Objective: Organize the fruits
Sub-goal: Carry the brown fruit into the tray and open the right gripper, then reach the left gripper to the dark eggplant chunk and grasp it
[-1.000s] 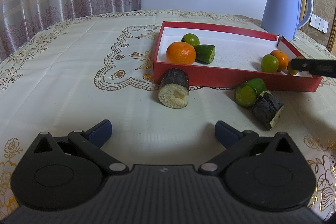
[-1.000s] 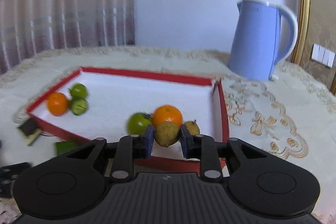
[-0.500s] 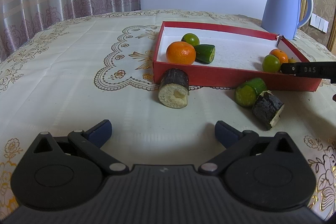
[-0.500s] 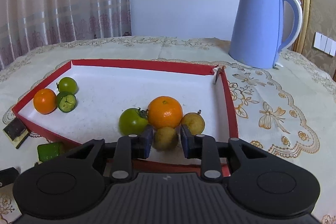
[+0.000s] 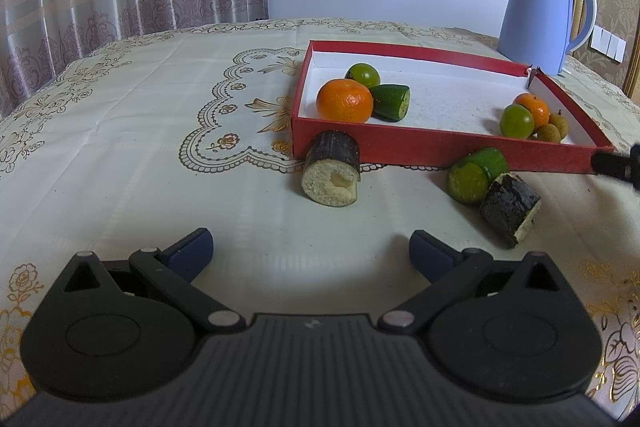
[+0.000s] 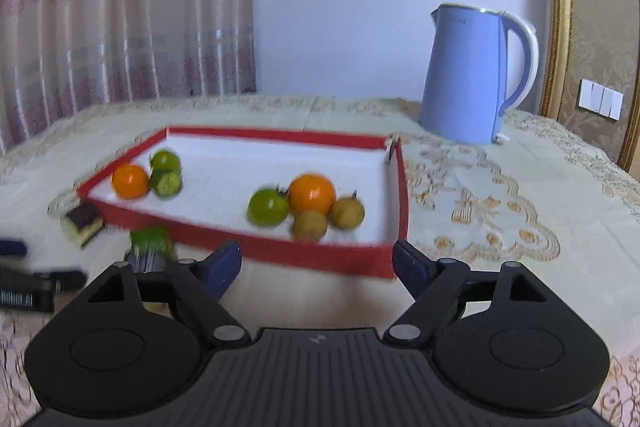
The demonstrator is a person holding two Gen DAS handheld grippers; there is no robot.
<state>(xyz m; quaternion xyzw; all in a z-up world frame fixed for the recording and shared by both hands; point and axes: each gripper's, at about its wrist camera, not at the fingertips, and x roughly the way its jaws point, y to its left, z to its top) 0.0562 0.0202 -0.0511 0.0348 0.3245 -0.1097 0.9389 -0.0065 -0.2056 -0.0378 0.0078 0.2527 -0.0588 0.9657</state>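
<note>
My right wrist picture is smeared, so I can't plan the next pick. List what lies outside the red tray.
Observer: Three cut chunks lie on the tablecloth in front of the red tray: a dark chunk with a pale cut face, a green chunk and a second dark chunk.
Operator: Say how they sit.
Observer: The green chunk and the second dark chunk lie against each other. The first lies apart from them, close to the tray's front wall.
Operator: Report the left gripper.
Observer: The left gripper is open, with nothing between its fingers, and it is short of all three chunks.
</note>
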